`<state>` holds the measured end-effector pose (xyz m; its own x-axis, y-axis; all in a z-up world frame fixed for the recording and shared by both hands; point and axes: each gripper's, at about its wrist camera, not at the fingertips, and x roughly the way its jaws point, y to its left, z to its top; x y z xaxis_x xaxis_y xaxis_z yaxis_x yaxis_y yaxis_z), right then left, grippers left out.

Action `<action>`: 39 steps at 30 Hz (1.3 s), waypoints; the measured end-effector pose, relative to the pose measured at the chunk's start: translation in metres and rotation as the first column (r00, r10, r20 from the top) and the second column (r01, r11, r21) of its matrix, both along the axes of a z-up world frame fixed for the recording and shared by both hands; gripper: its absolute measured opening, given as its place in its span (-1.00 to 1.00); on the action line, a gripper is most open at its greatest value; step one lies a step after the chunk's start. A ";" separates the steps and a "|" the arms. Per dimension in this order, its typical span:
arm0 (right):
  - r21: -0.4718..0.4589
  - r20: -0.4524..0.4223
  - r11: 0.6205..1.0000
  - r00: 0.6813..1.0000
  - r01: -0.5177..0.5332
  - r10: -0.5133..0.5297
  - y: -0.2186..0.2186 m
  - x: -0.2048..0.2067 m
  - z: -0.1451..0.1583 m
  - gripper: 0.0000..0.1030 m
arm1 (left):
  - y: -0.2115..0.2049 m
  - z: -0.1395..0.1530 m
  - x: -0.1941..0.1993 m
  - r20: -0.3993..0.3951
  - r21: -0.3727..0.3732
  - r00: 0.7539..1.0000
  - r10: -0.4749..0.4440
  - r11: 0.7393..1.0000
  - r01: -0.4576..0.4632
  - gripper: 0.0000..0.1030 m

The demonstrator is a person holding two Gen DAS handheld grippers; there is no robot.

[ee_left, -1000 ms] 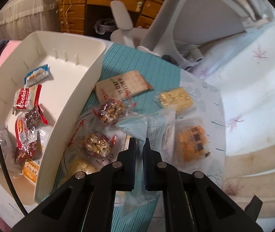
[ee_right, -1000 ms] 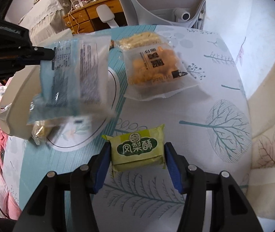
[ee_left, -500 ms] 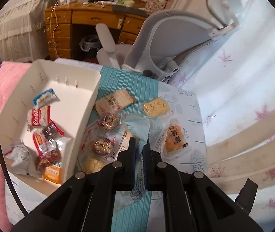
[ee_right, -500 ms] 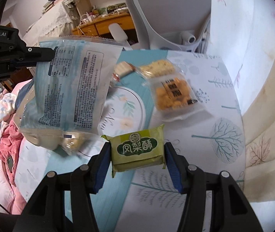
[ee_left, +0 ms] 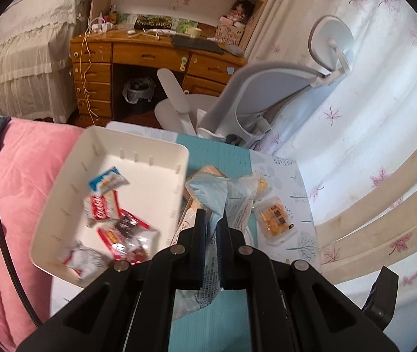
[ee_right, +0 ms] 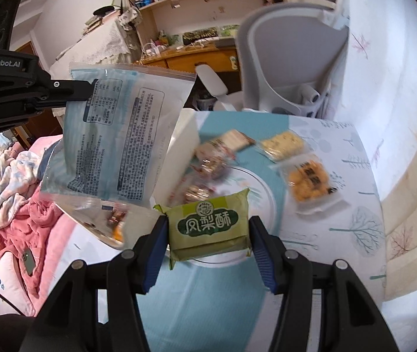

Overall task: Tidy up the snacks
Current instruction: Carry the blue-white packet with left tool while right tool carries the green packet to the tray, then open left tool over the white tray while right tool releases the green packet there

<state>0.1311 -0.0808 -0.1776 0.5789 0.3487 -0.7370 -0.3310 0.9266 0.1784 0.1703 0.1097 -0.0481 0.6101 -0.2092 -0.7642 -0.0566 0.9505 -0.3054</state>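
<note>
the white bin (ee_left: 61, 202) sat at the left, holding several wrapped snacks. the left gripper (ee_left: 212, 220) pinched a pale blue printed packet (ee_right: 117, 135) aloft; the right gripper (ee_right: 208, 231) clasped a green pineapple cake pack (ee_right: 211, 224). both were likely mid-carry, and the next move called for dropping them into the bin. only the right wrist view showed the packet's printed back; the remaining snacks (ee_right: 308, 180) blurred.

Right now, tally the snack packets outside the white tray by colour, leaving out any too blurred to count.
green packet: 1
pale blue packet: 1
orange packet: 1
pale yellow packet: 1
brown packet: 1
Total: 5. The nut clusters are too blurred to count.
</note>
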 end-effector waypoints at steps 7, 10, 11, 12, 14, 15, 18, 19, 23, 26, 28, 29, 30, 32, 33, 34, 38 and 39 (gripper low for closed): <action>0.026 0.032 0.999 0.999 -0.021 0.020 0.048 -0.006 0.007 0.07 | 0.053 0.003 -0.011 0.004 0.026 1.000 0.005 1.000 -0.006 -0.92; 0.042 0.042 0.999 0.999 -0.025 0.023 0.067 -0.008 0.008 0.07 | 0.074 0.000 -0.013 -0.003 0.038 1.000 0.011 0.999 -0.011 -0.92; 0.047 0.045 0.999 0.999 -0.027 0.024 0.074 -0.009 0.008 0.07 | 0.082 -0.001 -0.014 -0.006 0.043 1.000 0.013 0.999 -0.013 -0.92; 0.052 0.047 0.998 0.999 -0.028 0.026 0.082 -0.009 0.008 0.07 | 0.089 -0.002 -0.014 -0.007 0.048 1.000 0.014 0.999 -0.013 -0.92; 0.059 0.048 0.998 0.998 -0.032 0.029 0.094 -0.009 0.008 0.07 | 0.102 -0.006 -0.013 -0.012 0.058 1.000 0.013 0.998 -0.012 -0.92; 0.062 0.050 0.997 0.998 -0.035 0.032 0.101 -0.009 0.008 0.07 | 0.108 -0.007 -0.012 -0.016 0.063 1.000 0.013 0.998 -0.012 -0.92; 0.069 0.060 0.997 0.998 -0.040 0.036 0.120 -0.008 0.006 0.07 | 0.128 -0.016 -0.007 -0.033 0.077 0.999 0.019 0.997 -0.016 -0.92; 0.069 0.062 0.997 0.997 -0.041 0.037 0.125 -0.008 0.006 0.07 | 0.130 -0.018 -0.006 -0.037 0.079 0.999 0.019 0.997 -0.016 -0.92; 0.068 0.073 0.997 0.997 -0.042 0.037 0.143 -0.007 0.003 0.07 | 0.146 -0.026 0.000 -0.056 0.094 0.998 0.019 0.995 -0.013 -0.91; 0.075 0.069 0.997 0.997 -0.034 0.028 0.150 -0.007 0.001 0.13 | 0.152 -0.030 0.004 -0.074 0.086 0.997 0.009 0.996 -0.002 -0.81; 0.072 0.051 0.997 0.998 -0.025 0.022 0.152 -0.005 -0.002 0.33 | 0.154 -0.033 0.003 -0.078 0.067 0.997 -0.006 0.998 0.011 -0.51; 0.063 0.046 0.998 0.999 -0.015 0.012 0.152 -0.004 -0.003 0.39 | 0.154 -0.032 0.002 -0.070 0.070 0.997 -0.008 0.997 0.013 -0.35; 0.055 0.041 0.998 0.999 -0.001 -0.001 0.152 -0.004 -0.004 0.44 | 0.151 -0.031 0.002 -0.067 0.077 0.998 -0.011 0.997 0.017 -0.14; 0.068 0.035 0.998 0.999 0.014 -0.016 0.148 -0.005 -0.005 0.44 | 0.147 -0.030 0.000 -0.063 0.105 0.998 -0.016 0.994 0.022 0.16; 0.070 0.030 0.997 0.999 0.024 -0.026 0.145 -0.006 -0.005 0.45 | 0.145 -0.029 -0.001 -0.059 0.112 0.998 -0.018 0.993 0.024 0.19; 0.068 0.026 0.997 0.999 0.035 -0.036 0.143 -0.006 -0.005 0.45 | 0.142 -0.029 -0.001 -0.060 0.116 0.998 -0.021 0.993 0.027 0.20; 0.063 0.009 0.995 0.997 0.072 -0.073 0.130 -0.010 -0.007 0.46 | 0.131 -0.032 -0.005 -0.079 0.125 0.996 -0.031 0.991 0.041 0.39; 0.065 0.006 0.995 0.997 0.077 -0.078 0.127 -0.011 -0.007 0.46 | 0.128 -0.033 -0.007 -0.085 0.126 0.996 -0.033 0.991 0.043 0.39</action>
